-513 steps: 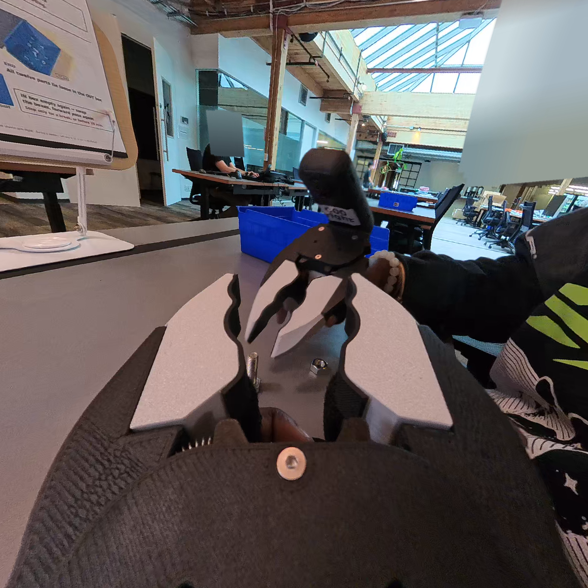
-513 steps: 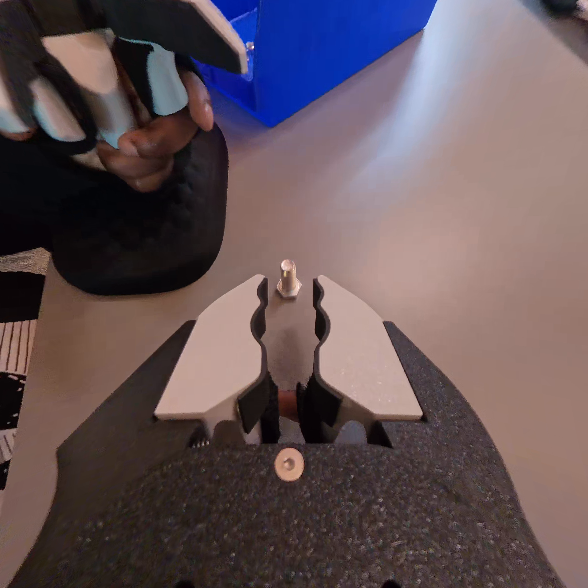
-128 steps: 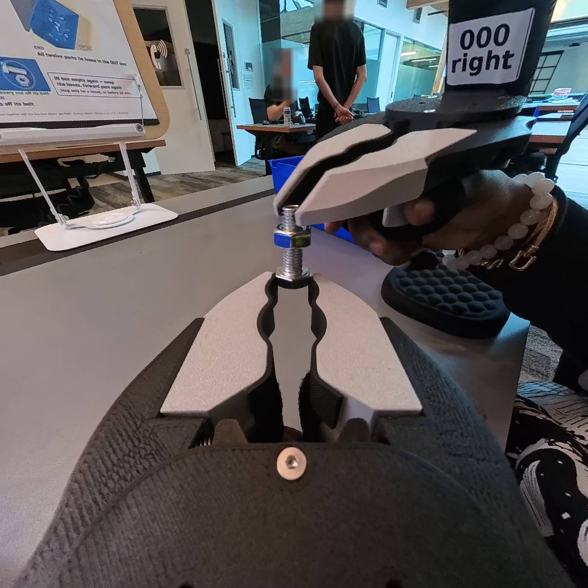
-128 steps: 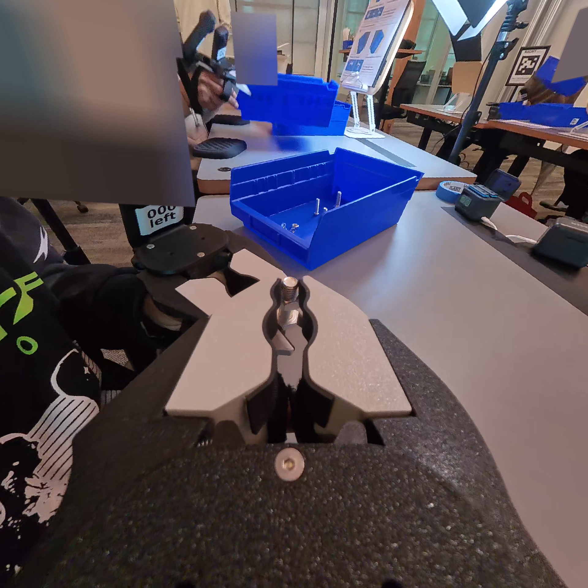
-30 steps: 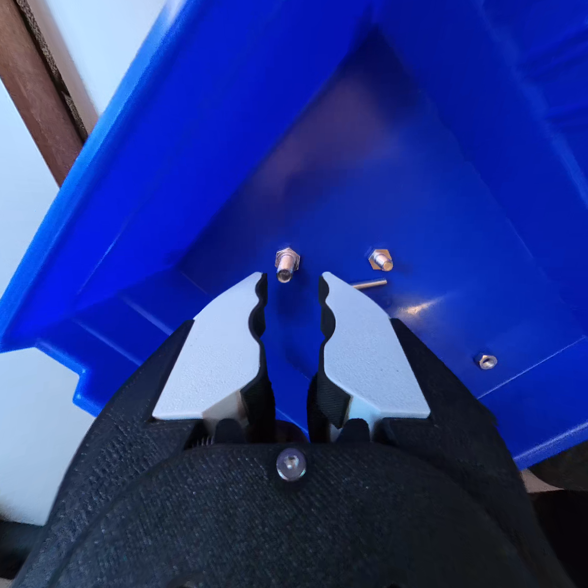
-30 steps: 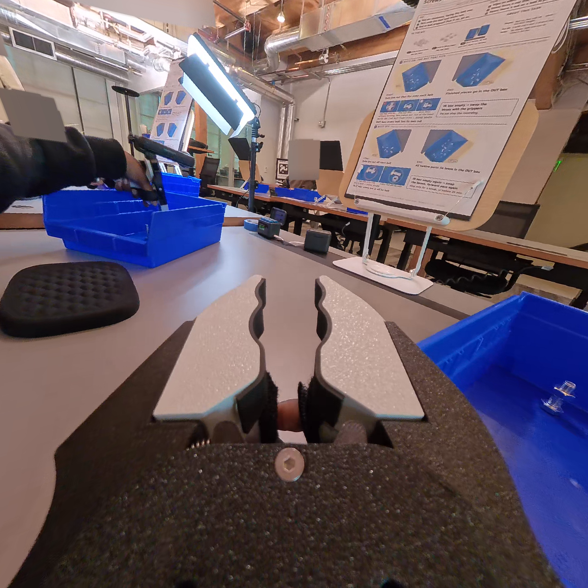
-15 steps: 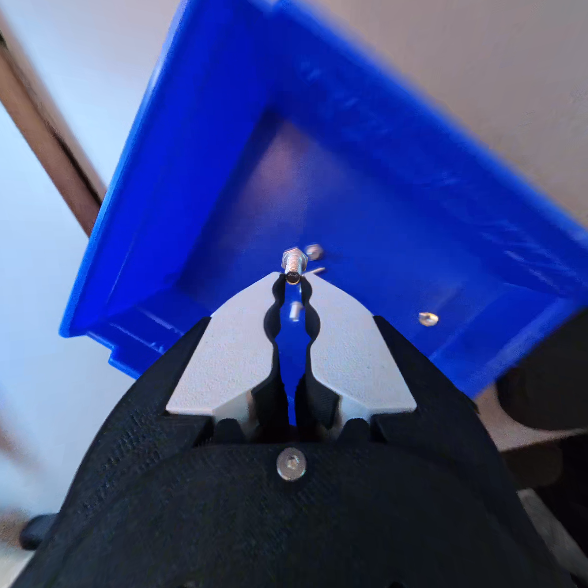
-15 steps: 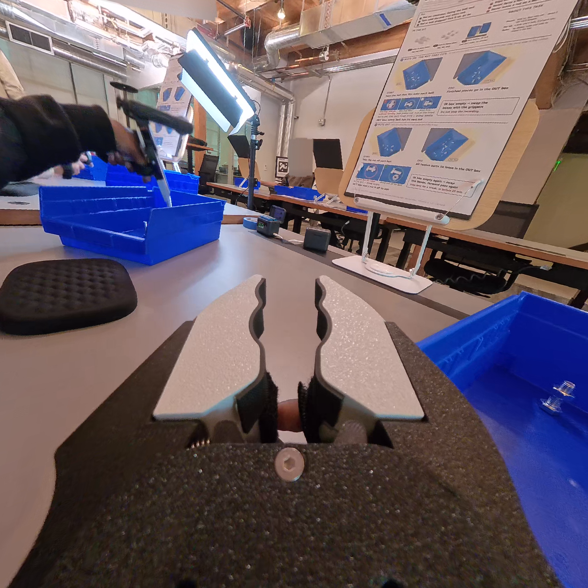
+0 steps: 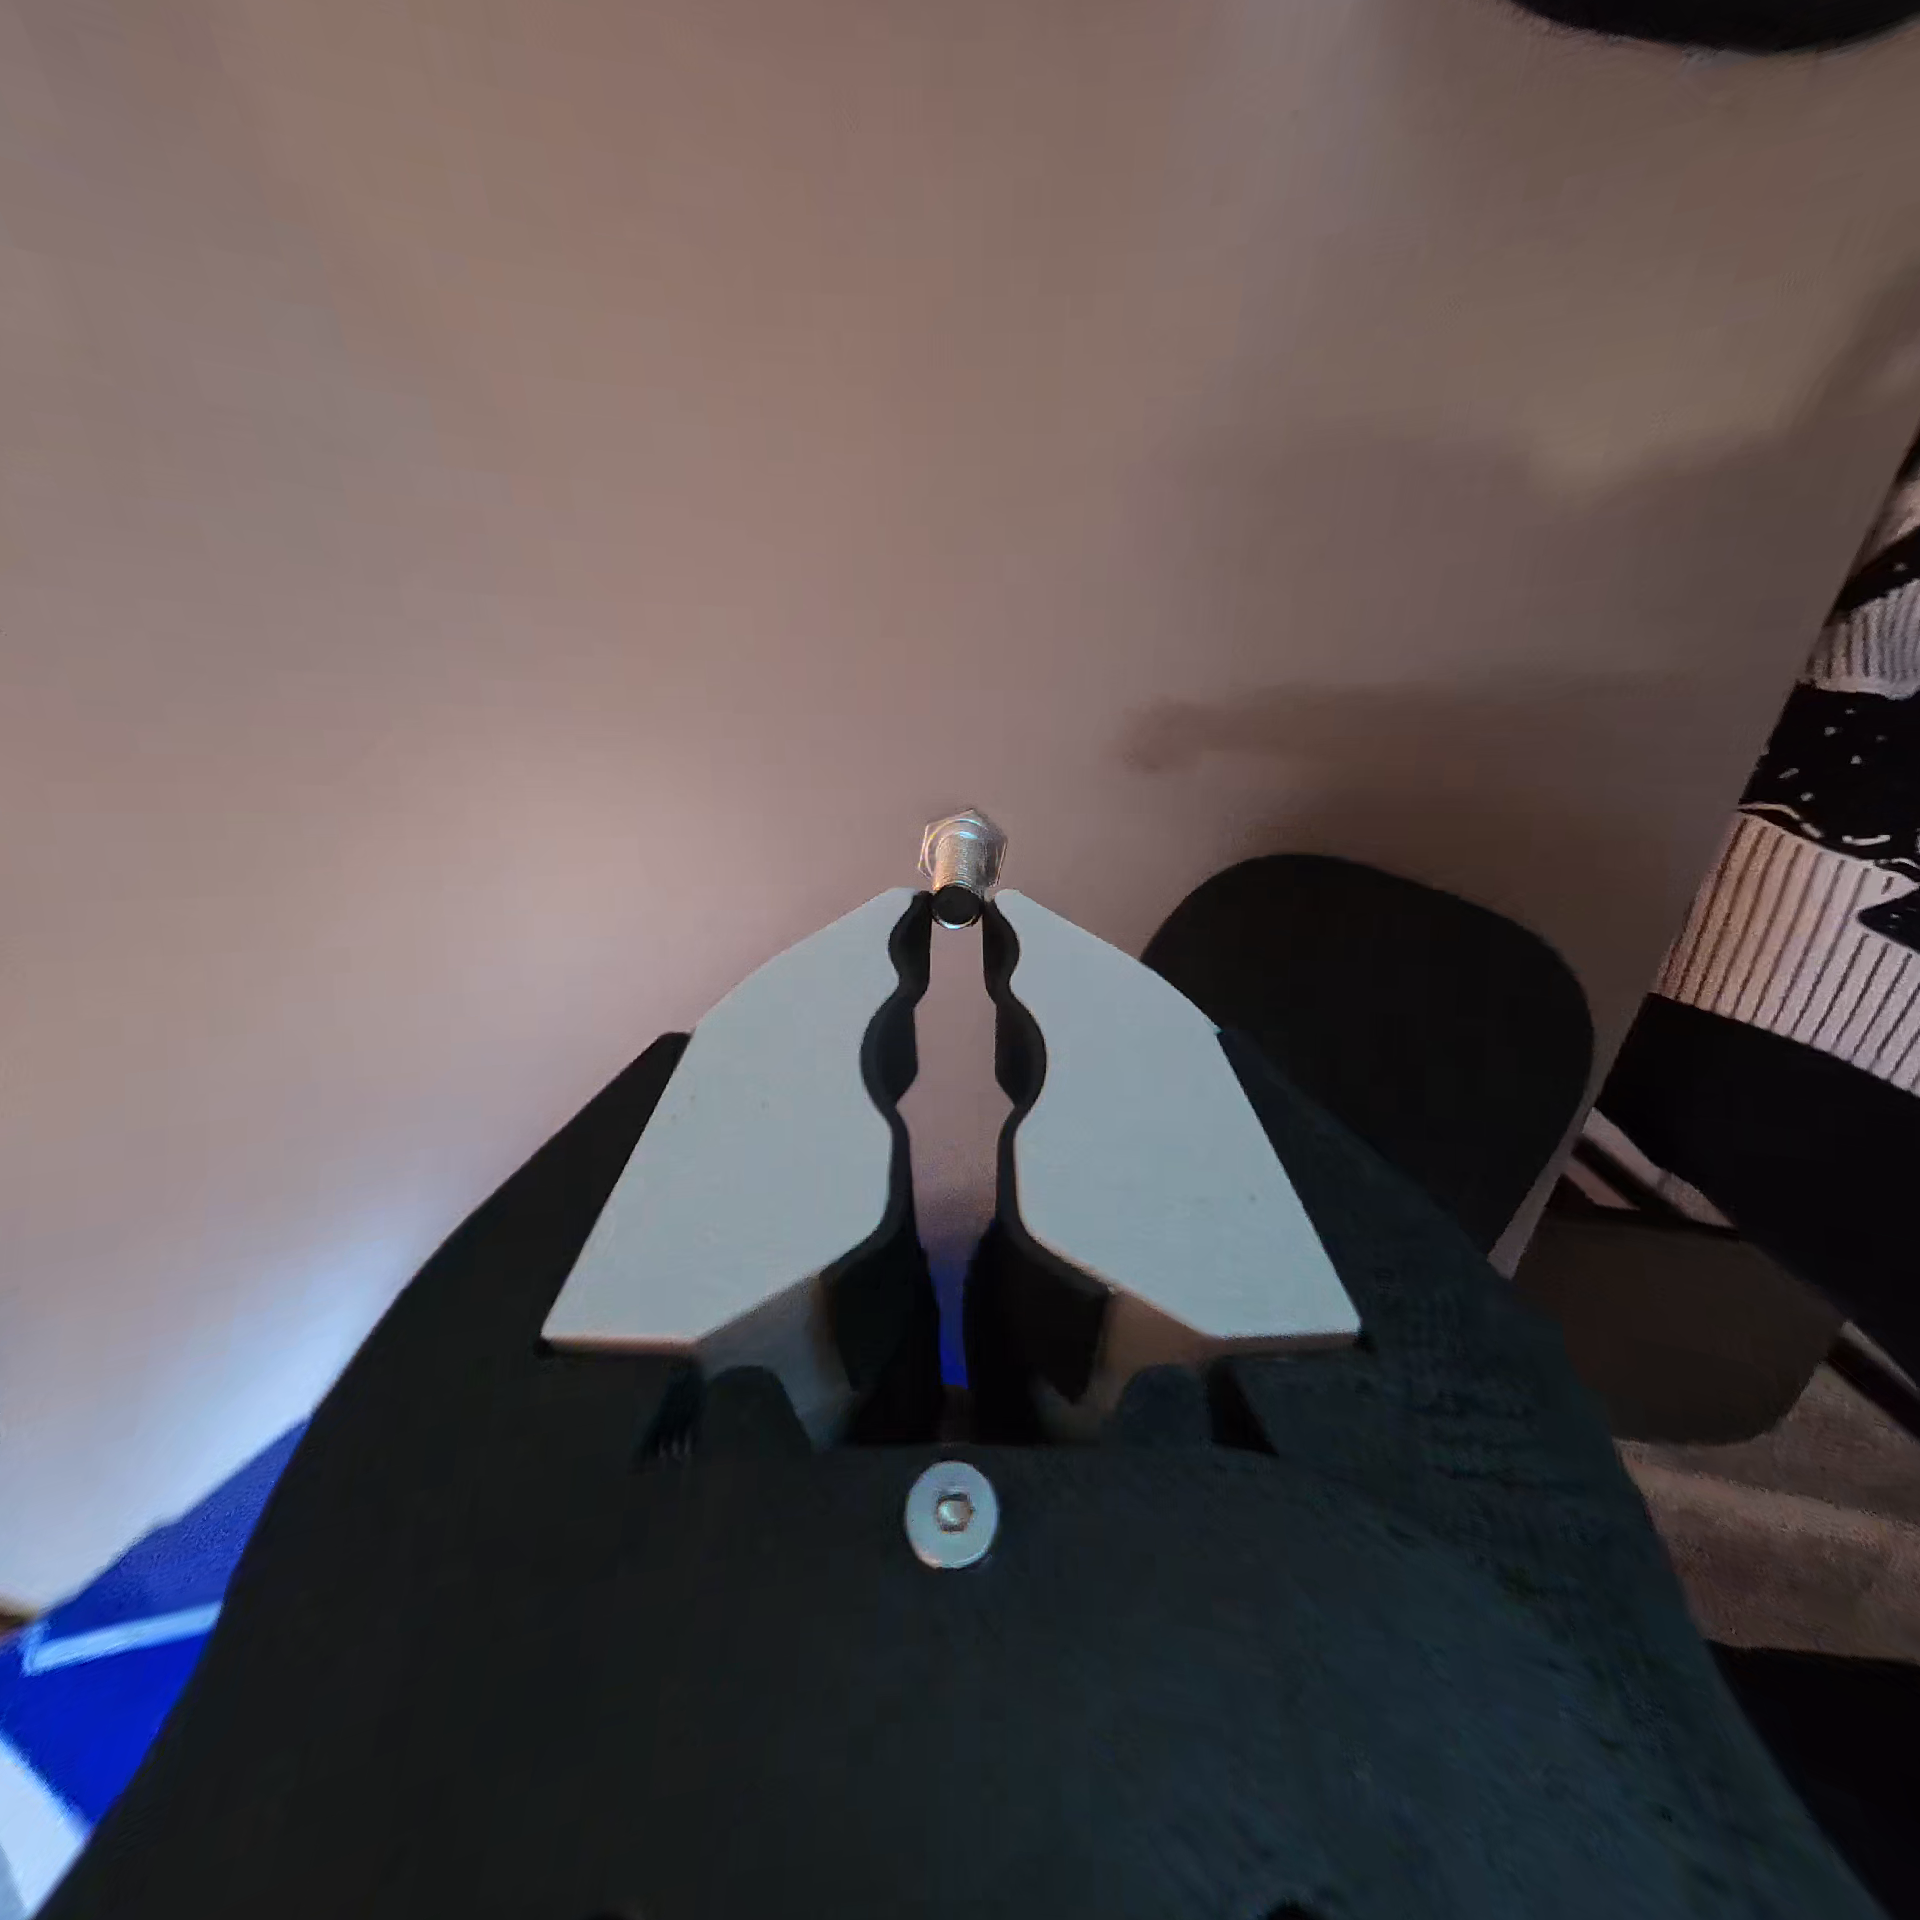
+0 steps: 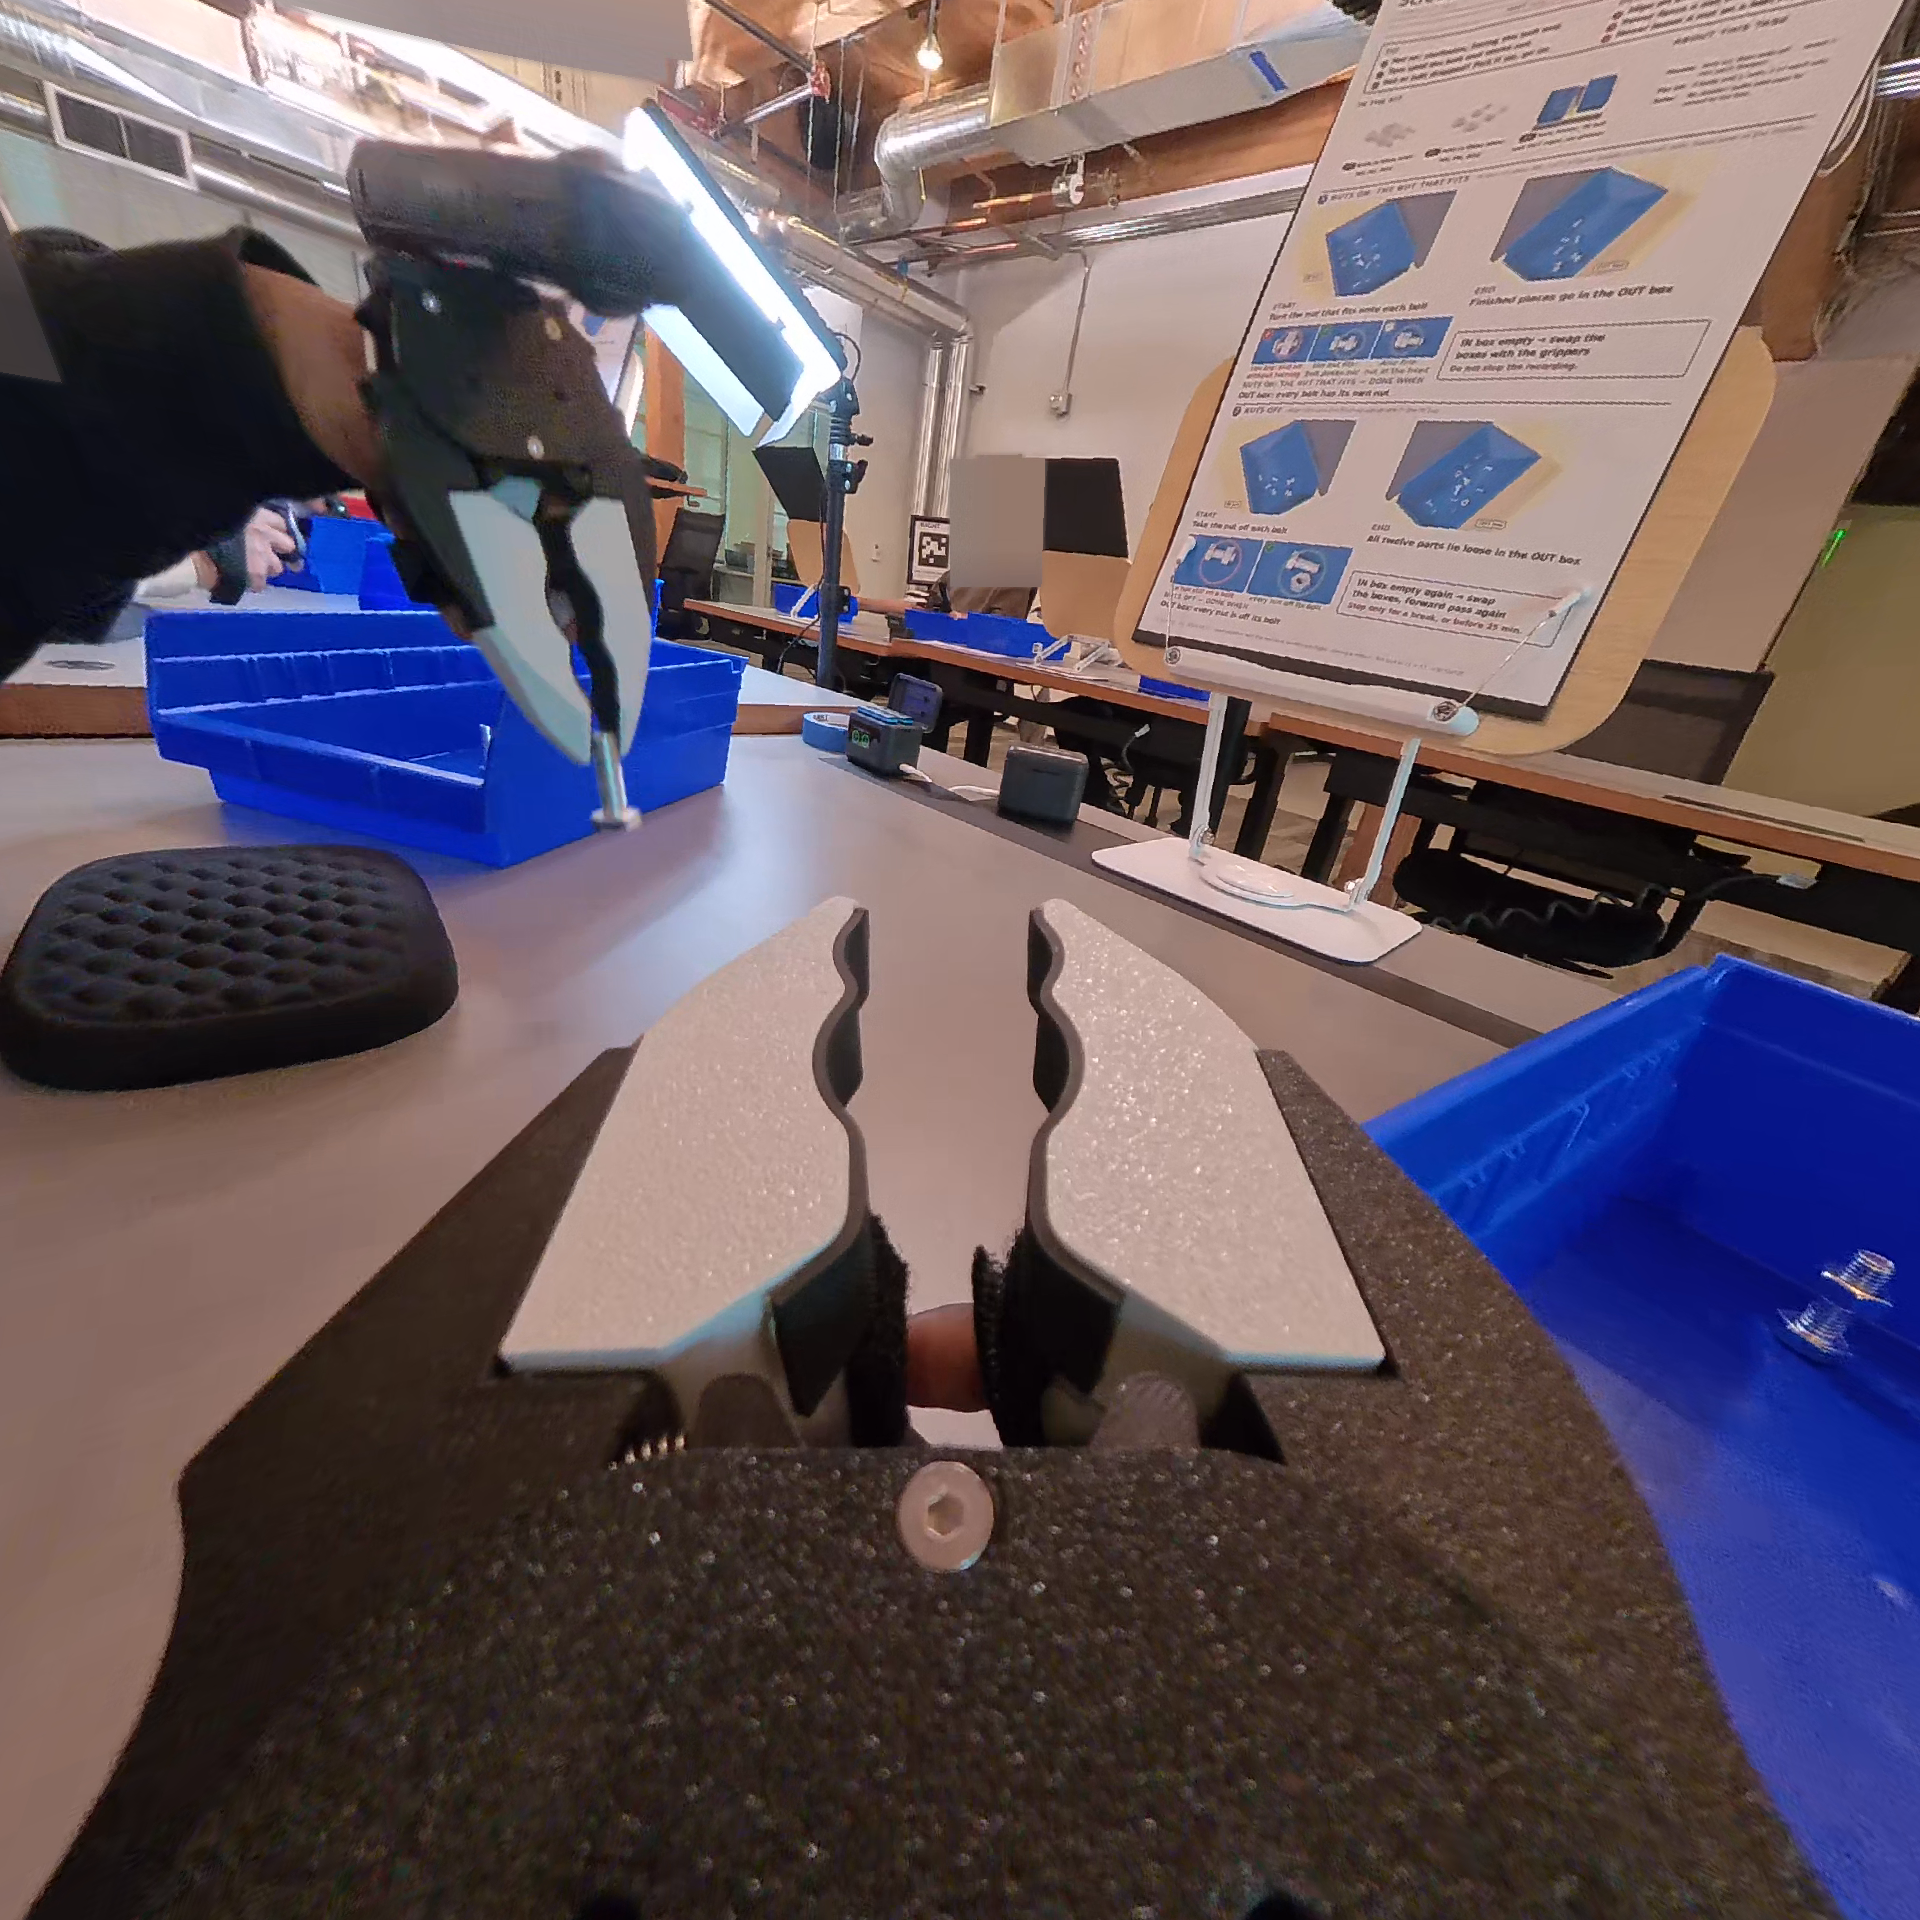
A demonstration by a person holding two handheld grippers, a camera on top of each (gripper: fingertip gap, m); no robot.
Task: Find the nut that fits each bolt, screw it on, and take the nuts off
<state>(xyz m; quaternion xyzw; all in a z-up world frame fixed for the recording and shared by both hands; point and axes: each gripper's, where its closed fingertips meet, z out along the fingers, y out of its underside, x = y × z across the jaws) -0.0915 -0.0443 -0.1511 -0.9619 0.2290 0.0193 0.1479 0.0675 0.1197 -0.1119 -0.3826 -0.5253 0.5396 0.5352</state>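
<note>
My left gripper (image 9: 956,902) is shut on the threaded end of a silver hex-head bolt (image 9: 962,860), which hangs head down over the grey table (image 9: 520,520). The right wrist view shows the same gripper (image 10: 594,717) pointing down with the bolt (image 10: 611,781) at its tips, its head just above the table in front of a blue bin (image 10: 416,717). My right gripper (image 10: 945,935) is open and empty, low over the table.
A black dimpled pad (image 10: 218,956) lies at the left, also in the left wrist view (image 9: 1371,1018). A second blue bin (image 10: 1704,1226) at the right holds two short bolts (image 10: 1834,1309). An instruction board on a white stand (image 10: 1278,894) and small black devices (image 10: 1039,784) sit behind. My hands' fingertips stand some 25 cm from each other.
My left gripper closed on the bolt inside the blue bin, lifted it out and carried it over the bare table. My right gripper stayed open and still.
</note>
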